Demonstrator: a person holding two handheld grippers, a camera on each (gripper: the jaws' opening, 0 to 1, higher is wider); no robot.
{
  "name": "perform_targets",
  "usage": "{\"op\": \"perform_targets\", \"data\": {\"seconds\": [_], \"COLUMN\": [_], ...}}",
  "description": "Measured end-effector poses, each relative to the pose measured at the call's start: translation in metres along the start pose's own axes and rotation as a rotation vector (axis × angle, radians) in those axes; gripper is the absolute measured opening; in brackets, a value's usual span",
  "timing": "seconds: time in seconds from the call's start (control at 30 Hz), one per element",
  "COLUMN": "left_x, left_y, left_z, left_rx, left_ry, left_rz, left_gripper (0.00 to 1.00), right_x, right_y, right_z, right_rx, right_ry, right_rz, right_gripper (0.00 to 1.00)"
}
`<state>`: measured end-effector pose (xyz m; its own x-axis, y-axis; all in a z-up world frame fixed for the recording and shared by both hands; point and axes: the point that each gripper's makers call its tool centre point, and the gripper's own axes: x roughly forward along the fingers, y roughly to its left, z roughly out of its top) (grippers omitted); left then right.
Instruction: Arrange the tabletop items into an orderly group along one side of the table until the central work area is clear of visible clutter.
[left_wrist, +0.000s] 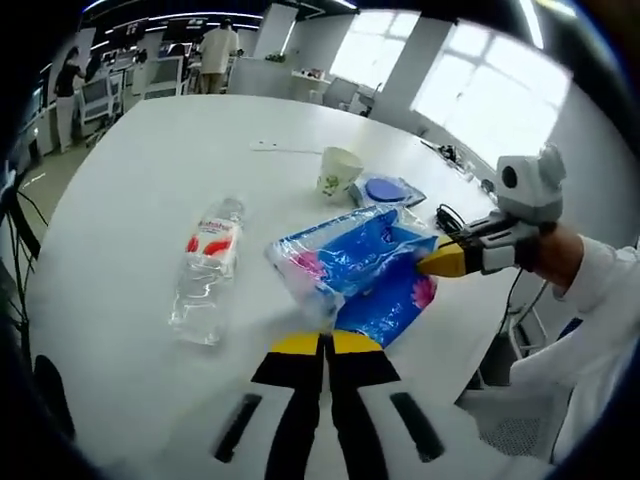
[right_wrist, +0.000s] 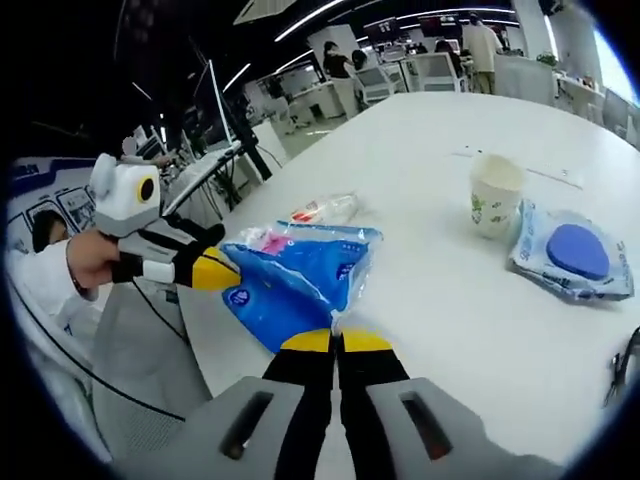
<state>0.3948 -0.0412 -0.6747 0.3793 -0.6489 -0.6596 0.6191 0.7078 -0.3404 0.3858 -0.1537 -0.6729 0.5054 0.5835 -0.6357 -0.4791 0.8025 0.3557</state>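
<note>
Left gripper view: left tongs (left_wrist: 325, 343) clamp the blue tissue pack (left_wrist: 352, 262) on the white counter (left_wrist: 140, 170), beside a lying water bottle (left_wrist: 207, 270). Right gripper view: right tongs (right_wrist: 337, 340) pinch the pack's opposite end; the paper cup's (right_wrist: 494, 194) contents are hidden.

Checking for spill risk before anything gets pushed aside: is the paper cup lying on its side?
No, in the right gripper view the paper cup stands upright on the white table, open end up.

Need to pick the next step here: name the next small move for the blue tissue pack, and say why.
Probably carry the blue tissue pack toward the paper cup and wipes packet: both the left gripper and right gripper are shut on it, while the water bottle lies apart.
</note>
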Motion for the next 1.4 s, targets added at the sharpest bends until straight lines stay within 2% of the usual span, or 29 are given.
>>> {"op": "perform_targets", "data": {"seconds": [0.23,0.4,0.57,0.8,1.1,1.4], "left_x": [0.016,0.028,0.047,0.072,0.099,0.133], "left_y": [-0.022,-0.042,-0.069,-0.105,-0.139,-0.182], "left_z": [0.028,0.049,0.074,0.100,0.131,0.166], "left_rx": [0.035,0.071,0.097,0.151,0.203,0.231], "left_ry": [0.000,-0.009,-0.023,-0.029,-0.039,-0.051], "left_rz": [-0.023,-0.048,-0.083,-0.121,-0.155,-0.195], "left_gripper": [0.00,0.00,0.00,0.00,0.00,0.00], "right_x": [-0.025,-0.049,-0.075,-0.108,-0.144,-0.184], "right_y": [-0.020,-0.045,-0.070,-0.099,-0.133,-0.180], "right_z": [0.013,0.021,0.027,0.029,0.035,0.046], "right_rx": [-0.011,0.005,0.008,0.021,0.027,0.026], "right_ry": [-0.037,-0.077,-0.106,-0.138,-0.173,-0.206], "right_rz": [-0.024,-0.053,-0.087,-0.131,-0.174,-0.239], "right_gripper": [0.00,0.00,0.00,0.00,0.00,0.00]}}
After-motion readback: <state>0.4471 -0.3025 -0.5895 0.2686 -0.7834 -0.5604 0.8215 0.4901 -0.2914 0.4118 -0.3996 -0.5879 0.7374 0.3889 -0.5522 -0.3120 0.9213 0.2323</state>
